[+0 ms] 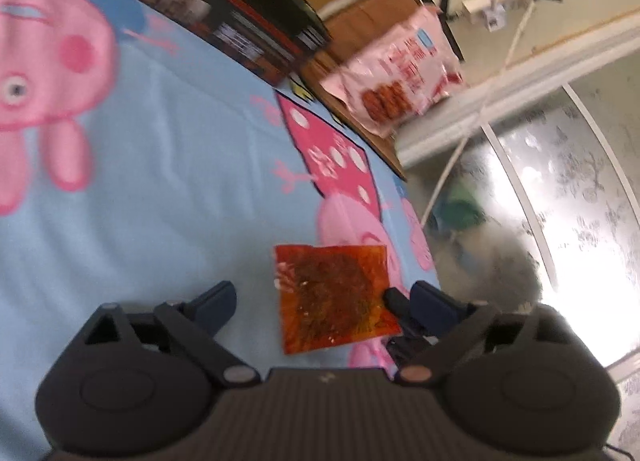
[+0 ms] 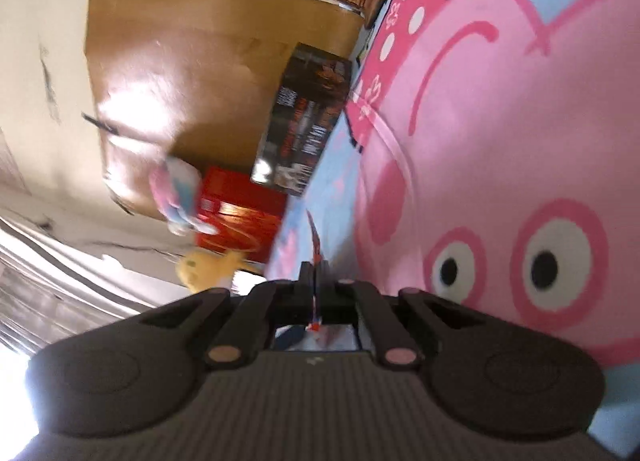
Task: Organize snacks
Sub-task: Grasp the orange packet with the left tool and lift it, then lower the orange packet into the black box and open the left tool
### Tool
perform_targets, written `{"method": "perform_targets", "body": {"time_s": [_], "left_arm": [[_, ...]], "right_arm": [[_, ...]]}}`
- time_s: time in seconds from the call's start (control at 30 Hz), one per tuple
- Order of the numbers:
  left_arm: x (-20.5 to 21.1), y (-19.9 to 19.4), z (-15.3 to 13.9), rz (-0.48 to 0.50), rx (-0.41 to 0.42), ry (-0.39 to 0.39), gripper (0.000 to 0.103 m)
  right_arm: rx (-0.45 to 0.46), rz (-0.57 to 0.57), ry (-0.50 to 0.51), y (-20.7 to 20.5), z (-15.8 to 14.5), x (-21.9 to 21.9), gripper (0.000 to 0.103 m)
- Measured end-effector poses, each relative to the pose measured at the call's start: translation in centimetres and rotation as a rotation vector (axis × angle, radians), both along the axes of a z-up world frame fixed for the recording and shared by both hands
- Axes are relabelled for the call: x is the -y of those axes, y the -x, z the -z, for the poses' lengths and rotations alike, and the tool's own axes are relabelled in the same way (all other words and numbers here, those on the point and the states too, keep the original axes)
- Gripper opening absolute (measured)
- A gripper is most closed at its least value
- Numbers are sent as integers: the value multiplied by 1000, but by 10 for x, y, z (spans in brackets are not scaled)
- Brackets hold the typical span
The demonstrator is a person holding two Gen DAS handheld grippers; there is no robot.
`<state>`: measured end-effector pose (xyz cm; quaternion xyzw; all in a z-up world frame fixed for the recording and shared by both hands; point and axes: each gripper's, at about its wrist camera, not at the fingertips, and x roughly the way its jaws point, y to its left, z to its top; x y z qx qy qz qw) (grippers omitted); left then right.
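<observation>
My left gripper (image 1: pixel 320 301) is spread wide above the pig-print bedsheet (image 1: pixel 168 165). Between its fingers lies the red snack packet (image 1: pixel 332 297), flat on the sheet, its corner touching my right gripper (image 1: pixel 396 301) (which pinches it). In the right view my right jaws are closed on this packet, seen edge-on (image 2: pixel 316 261). Farther on the sheet stand black boxes (image 1: pixel 256 33); beyond them a pink snack bag (image 1: pixel 400 77).
</observation>
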<state>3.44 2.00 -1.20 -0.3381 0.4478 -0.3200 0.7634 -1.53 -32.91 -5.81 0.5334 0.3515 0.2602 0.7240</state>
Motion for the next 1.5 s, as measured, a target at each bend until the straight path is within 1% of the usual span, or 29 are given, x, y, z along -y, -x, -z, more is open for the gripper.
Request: {"method": "perform_targets", "body": {"time_s": [0.13, 0.3, 0.4, 0.43, 0.47, 0.5, 0.53, 0.57, 0.6, 0.63, 0.73, 0.8, 0.9, 1.0, 1.1, 1.13, 1.17, 1.2, 1.27, 1.3, 1.33, 1.37, 1.4, 1.43, 1.5], "left_arm": [[19, -2, 2, 47, -12, 38, 98], [19, 0, 4, 58, -39, 134, 99], [14, -1, 0, 52, -39, 225, 98], [12, 0, -3, 50, -32, 251, 92], [11, 0, -6, 53, -16, 269, 73], [10, -1, -11, 64, 1, 273, 65], [9, -1, -15, 61, 17, 257, 46], [8, -2, -18, 64, 30, 243, 30], [6, -4, -21, 68, 39, 232, 24], [3, -6, -25, 63, 47, 210, 24], [-7, -18, -41, 35, 100, 124, 24], [-15, -31, -56, 16, 135, 61, 24], [-23, -58, -85, -2, 234, -44, 25], [-30, -99, -102, -28, 285, -113, 28], [-31, -147, -106, -60, 310, -199, 37], [-30, -163, -103, -75, 313, -235, 43], [-28, -177, -99, -89, 315, -274, 49], [-26, -188, -94, -102, 316, -309, 52], [-20, -207, -83, -132, 317, -407, 61], [-19, -211, -77, -149, 316, -456, 63], [-17, -213, -73, -167, 314, -504, 66], [-15, -212, -70, -179, 321, -532, 72], [-15, -209, -69, -186, 334, -542, 76], [-15, -203, -69, -193, 348, -553, 81], [-16, -190, -72, -213, 377, -585, 82]], "right_arm": [[-13, 0, -126, 8, -2, 11, 3], [2, 21, -276, 9, -10, 18, 3], [20, 9, -358, 6, -17, 16, 3], [22, 2, -380, 4, -17, 14, 3], [22, -8, -401, 3, -18, 12, 3], [16, -18, -410, 0, -17, 8, 3], [10, -26, -403, -2, -17, 5, 3], [7, -33, -387, -5, -18, 3, 3], [3, -42, -369, -8, -19, 1, 3], [2, -51, -346, -12, -22, -2, 3], [37, -90, -221, -31, -42, -18, 3], [79, -118, -117, -50, -61, -32, 4], [153, -149, 6, -81, -88, -53, 4], [248, -149, 116, -118, -114, -74, 4], [306, -128, 208, -163, -128, -89, 4], [313, -120, 239, -179, -130, -93, 4], [314, -111, 268, -194, -127, -98, 4], [321, -105, 304, -208, -124, -102, 4], [354, -92, 407, -230, -120, -112, 4], [370, -91, 473, -238, -116, -117, 8], [386, -101, 550, -242, -111, -125, 10], [396, -107, 631, -245, -107, -134, 11], [407, -106, 706, -245, -103, -141, 18], [419, -103, 748, -243, -100, -143, 21], [450, -76, 783, -234, -97, -143, 27]]}}
